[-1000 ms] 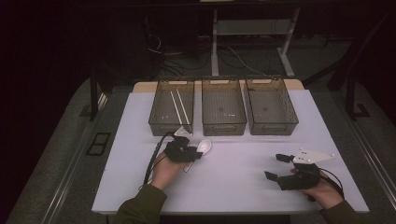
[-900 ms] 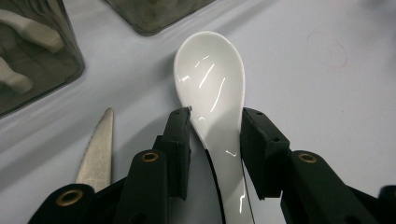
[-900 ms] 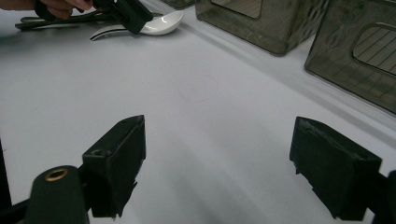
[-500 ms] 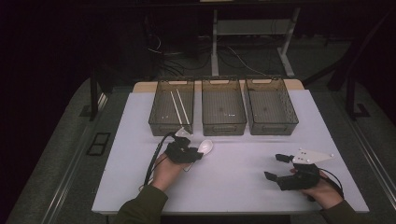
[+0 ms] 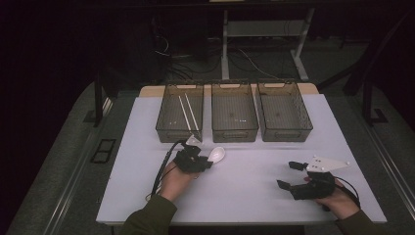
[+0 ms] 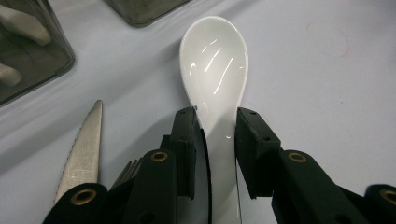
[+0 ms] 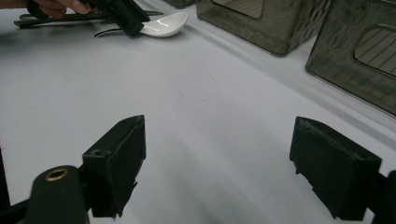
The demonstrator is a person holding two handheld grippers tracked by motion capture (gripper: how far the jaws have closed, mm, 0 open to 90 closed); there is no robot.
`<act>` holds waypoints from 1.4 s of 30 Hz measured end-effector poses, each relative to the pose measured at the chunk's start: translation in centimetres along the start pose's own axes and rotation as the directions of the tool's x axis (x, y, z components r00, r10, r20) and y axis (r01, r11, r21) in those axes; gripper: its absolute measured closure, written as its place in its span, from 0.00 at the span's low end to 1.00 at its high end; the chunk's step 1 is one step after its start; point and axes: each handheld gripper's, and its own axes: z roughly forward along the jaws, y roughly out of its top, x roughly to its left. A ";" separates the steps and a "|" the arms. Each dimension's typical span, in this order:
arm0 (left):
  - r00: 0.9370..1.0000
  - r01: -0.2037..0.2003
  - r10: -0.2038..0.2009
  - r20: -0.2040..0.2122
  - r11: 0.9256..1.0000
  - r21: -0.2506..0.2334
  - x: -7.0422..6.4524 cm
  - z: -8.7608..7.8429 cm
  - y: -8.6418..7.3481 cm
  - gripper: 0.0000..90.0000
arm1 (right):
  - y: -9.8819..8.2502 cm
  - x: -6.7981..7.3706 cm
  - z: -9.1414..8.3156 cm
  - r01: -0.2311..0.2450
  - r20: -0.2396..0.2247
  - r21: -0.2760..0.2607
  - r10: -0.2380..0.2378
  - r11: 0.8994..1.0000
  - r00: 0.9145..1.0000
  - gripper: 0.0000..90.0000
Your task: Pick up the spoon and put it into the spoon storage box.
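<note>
Your left claw point(image 6: 212, 135) has just been closing around the white ceramic spoon's point(image 6: 215, 70) handle, near the left bin point(image 5: 179, 113). Your right claw point(image 7: 224, 170) sits wide open, holding nothing, above the surface point(image 5: 254, 186).

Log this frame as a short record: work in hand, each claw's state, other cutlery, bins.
work in hand: picking a white spoon up off the white table
left claw: jaws have just been closing, one each side of the spoon's handle; contact cannot be told
right claw: open, nothing between the jaws
other cutlery: knife and fork lying beside the spoon
bins: three in a row; left bin holds chopsticks
</note>
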 end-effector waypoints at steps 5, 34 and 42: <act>0.999 -0.032 0.032 -0.014 0.999 0.011 -0.2 0.1 0.0 0.88 | 0.0 0.0 0.0 0.003 -0.002 0.001 -0.003 1.000 1.000 0.20; 0.991 -0.127 0.127 0.044 0.992 0.007 -0.6 -0.8 0.8 0.94 | 0.0 0.2 0.5 -0.015 -0.012 -0.011 0.015 1.000 1.000 0.18; 0.974 -0.197 0.198 0.107 0.980 -0.021 -0.9 -1.4 2.0 0.94 | -0.1 0.2 1.2 -0.031 -0.012 -0.027 0.030 0.999 0.999 0.13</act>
